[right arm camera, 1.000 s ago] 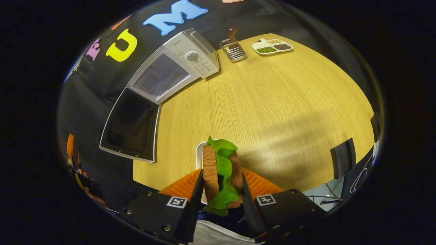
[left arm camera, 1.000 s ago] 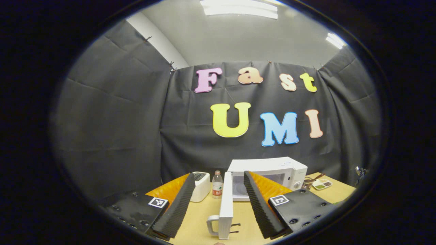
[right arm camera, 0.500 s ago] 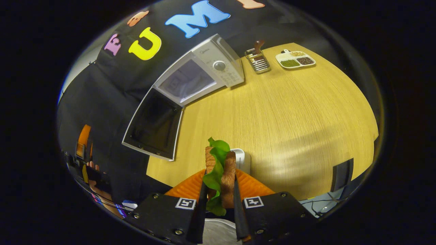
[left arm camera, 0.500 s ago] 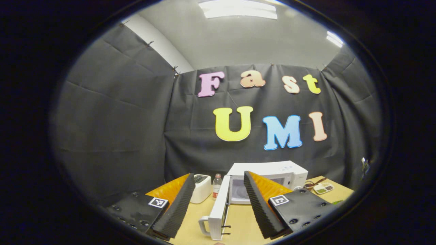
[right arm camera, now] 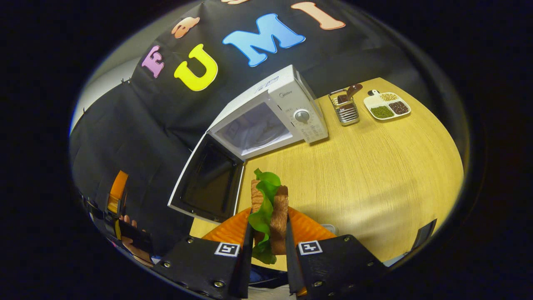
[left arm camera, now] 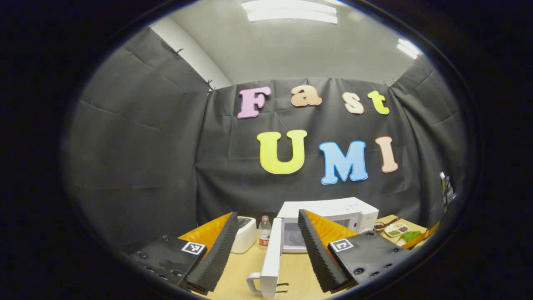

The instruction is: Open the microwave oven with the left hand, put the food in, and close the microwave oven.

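Both fingers of the right gripper (right arm camera: pixel 266 250) squeeze the sandwich (right arm camera: pixel 268 208) above the table (right arm camera: pixel 374 166) — carry it level into the open microwave (right arm camera: pixel 266 125); left gripper (left arm camera: pixel 266 254) stays wide, empty.

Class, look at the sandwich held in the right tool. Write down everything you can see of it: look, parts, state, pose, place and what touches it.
The sandwich is two slices of brown toasted bread with a ruffled green lettuce leaf between them, spilling out at top and bottom. It looks like a model food. It stands on edge, upright between the fingers of the right tool, which press on its two bread faces. It is lifted above the wooden table, in front of the microwave, whose door is swung open.
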A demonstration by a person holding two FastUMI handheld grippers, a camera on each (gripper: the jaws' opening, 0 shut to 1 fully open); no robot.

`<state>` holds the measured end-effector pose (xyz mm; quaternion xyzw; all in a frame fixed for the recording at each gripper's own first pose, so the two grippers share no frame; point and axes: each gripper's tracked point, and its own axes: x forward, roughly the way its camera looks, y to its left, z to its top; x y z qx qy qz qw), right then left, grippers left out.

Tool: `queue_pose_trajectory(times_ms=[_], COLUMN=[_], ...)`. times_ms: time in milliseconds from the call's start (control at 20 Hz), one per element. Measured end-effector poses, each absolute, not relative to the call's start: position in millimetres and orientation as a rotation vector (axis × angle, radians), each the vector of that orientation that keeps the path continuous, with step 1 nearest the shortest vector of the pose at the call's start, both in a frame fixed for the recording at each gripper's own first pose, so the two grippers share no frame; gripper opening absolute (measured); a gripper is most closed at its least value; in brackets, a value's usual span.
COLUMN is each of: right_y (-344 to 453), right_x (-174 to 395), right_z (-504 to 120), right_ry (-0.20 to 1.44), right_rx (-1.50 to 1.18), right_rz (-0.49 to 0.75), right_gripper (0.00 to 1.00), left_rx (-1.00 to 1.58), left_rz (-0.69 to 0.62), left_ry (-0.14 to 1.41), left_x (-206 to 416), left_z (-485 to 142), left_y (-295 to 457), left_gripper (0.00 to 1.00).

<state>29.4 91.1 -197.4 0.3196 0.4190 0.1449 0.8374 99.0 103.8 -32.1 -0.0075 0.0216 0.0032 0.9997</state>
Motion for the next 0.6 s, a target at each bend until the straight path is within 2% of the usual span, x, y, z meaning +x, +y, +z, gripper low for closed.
queue_pose_trajectory(times_ms=[350,600], right_y=[144,172], right_x=[102,161], right_z=[-190,-187], right_ry=[0.764,0.666], right_rx=[0.688,0.72], right_rz=[0.244,0.207], right_gripper=[0.37,0.36], left_rx=[-0.028,-0.031], left_rz=[0.029,0.081], left_ry=[0.054,0.073], left_x=[140,144], left_z=[-49,-59], left_y=[168,218], left_gripper=[0.93,0.93])
